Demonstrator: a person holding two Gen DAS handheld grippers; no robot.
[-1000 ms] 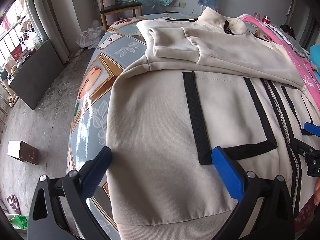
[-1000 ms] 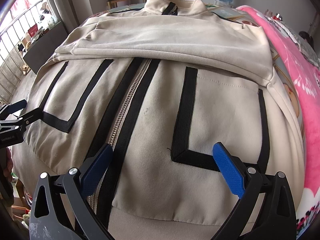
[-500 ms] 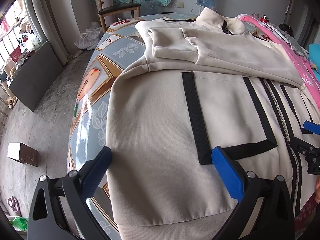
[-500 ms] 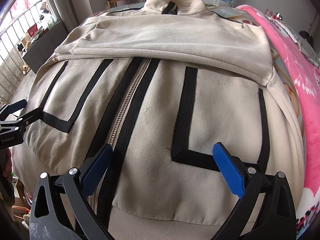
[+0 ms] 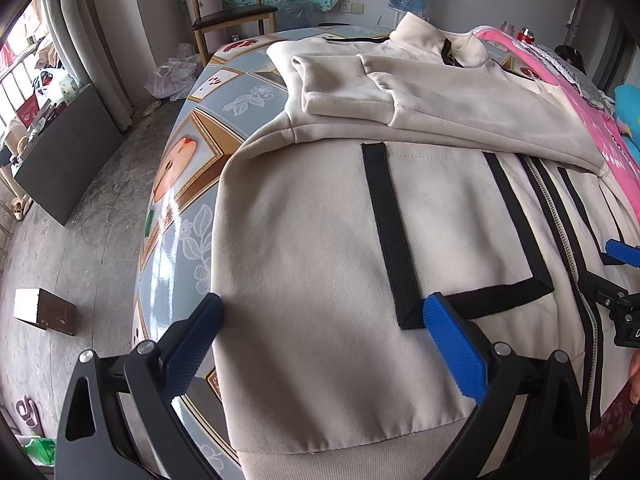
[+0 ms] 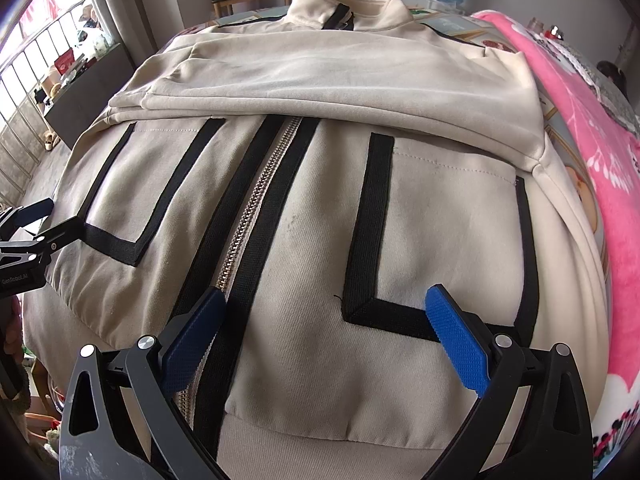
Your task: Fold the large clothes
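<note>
Left wrist view: the left gripper (image 5: 320,344) hovers, jaws spread, over the jacket (image 5: 320,240) lying across the frame's centre on the patterned worktop (image 5: 188,168). Right wrist view: the right gripper (image 6: 324,340), jaws spread, hangs beside the zip (image 6: 256,200), low in the frame.

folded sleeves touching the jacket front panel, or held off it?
Touching. The right wrist view shows the folded sleeves lying flat across the jacket, their lower edge covering the zipper top with no gap.
</note>
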